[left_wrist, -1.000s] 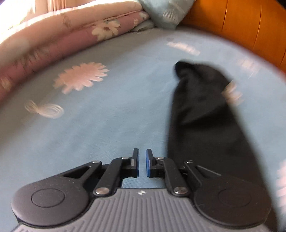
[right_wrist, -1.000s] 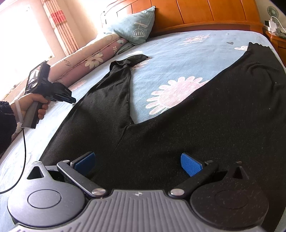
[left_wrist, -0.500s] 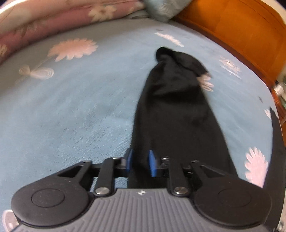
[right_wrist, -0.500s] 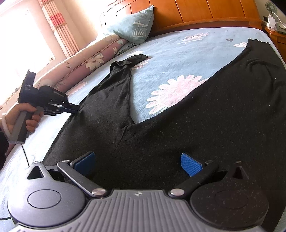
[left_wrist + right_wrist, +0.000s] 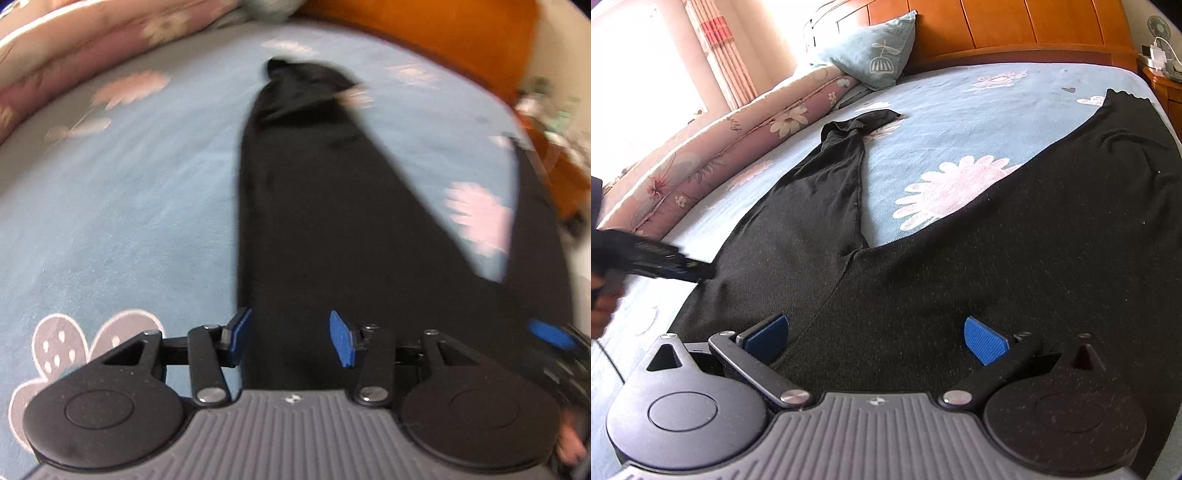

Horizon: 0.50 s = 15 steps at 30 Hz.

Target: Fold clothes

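Black trousers (image 5: 923, 258) of a fine, slightly flecked knit lie spread flat across your bed, waist toward you, the two legs fanning away toward the headboard (image 5: 1015, 26); the far cuff of the one leg is bunched and folded over. Under them is a pale blue sheet (image 5: 942, 110) printed with pink-and-white daisies, small hearts and a butterfly outline. Your left gripper (image 5: 290, 338) hangs over the waist-end edge of that leg, its blue ribbed pads (image 5: 341, 343) opening, cloth lying between them but not pressed by either. Your right gripper (image 5: 875, 338) sits over the middle of the waist, pads spread wide apart, the fabric beneath them and nothing pinched. In the right wrist view your left hand (image 5: 602, 299) shows blurred at the frame's edge, gripping the tool's handle. Along the sheet's far side runs a rolled quilt (image 5: 713, 155), mauve and cream with large flower prints and a line of script too small to read. A teal cushion (image 5: 871, 51) leans on the glossy orange wooden headboard; it bears a white birdcage drawing and a word you cannot make out. Striped pink curtains (image 5: 720, 55) hang by a bright window, and a wooden nightstand (image 5: 1161, 85) holds a white charger and a small fan
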### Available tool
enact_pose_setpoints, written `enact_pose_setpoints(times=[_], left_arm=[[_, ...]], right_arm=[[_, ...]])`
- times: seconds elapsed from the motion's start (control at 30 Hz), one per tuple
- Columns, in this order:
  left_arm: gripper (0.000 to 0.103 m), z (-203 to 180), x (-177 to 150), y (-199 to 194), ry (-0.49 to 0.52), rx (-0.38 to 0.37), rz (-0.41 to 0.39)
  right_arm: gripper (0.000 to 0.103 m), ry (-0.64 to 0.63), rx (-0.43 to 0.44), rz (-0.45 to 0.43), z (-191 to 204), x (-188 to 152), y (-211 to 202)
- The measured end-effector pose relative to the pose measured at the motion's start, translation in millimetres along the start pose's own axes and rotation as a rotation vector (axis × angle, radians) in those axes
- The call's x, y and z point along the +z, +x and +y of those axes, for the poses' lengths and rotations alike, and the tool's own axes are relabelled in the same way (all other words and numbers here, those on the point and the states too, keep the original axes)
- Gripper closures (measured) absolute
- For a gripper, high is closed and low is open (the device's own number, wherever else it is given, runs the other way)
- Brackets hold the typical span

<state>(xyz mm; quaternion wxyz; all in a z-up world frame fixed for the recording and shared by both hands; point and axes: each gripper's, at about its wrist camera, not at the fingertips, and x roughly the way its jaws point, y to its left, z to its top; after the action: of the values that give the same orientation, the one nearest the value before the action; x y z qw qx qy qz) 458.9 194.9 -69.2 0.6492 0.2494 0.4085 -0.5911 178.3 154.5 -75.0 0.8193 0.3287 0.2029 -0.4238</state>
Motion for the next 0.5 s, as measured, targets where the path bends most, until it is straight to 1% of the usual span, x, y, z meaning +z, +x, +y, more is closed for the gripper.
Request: enact_pose_setpoints(times=[0.07,0.1,0.17,0.23,0.3,0.33,0.37,0.4,0.43,0.5], left_arm=[[0.043,-14.4,-14.9,-20.6,0.048,-0.091,0.004],[0.041,-19.7,-23.2,-27.8,0.053,-0.126,0.013],[0.041,-25.2,-40.0,-32.9,0.042,-0.163,0.042],[0.041,-23.6,-59.1,-31.9,0.001,-0.174,0.089],[0.041,-17.5,-77.6,-26.7,-0.036,-0.172,0.136],[0.041,-14.3,-85.7,-24.4,-0.059,-0.141,0.166],[0.043,-11.8,-91.5,-23.1,-0.084,-0.094,0.196],[0.043,-10.2,-93.9,-23.9,-0.096,-0.061,0.196],[0.043,-10.7,-91.2,-27.5,-0.093,-0.051,0.164],[0.041,-19.1,-79.7,-37.1,-0.069,-0.074,0.078]], right_arm=[[0.0,-0.007,-0.002,0.001,0.4,-0.1,0.3],[0.0,-0.01,-0.003,0.001,0.6,-0.3,0.3],[0.0,-0.015,-0.004,0.001,0.6,-0.7,0.0],[0.0,-0.02,-0.006,0.001,0.5,-1.2,-0.5],[0.0,-0.029,-0.009,0.002,0.9,-2.7,-1.8],[0.0,-0.034,-0.011,0.002,1.2,-3.5,-2.6],[0.0,-0.039,-0.013,0.003,1.6,-4.3,-3.2],[0.0,-0.045,-0.016,0.005,2.1,-5.2,-4.0],[0.0,-0.051,-0.018,0.007,2.5,-6.1,-4.9],[0.0,-0.061,-0.022,0.008,3.3,-8.1,-6.7]])
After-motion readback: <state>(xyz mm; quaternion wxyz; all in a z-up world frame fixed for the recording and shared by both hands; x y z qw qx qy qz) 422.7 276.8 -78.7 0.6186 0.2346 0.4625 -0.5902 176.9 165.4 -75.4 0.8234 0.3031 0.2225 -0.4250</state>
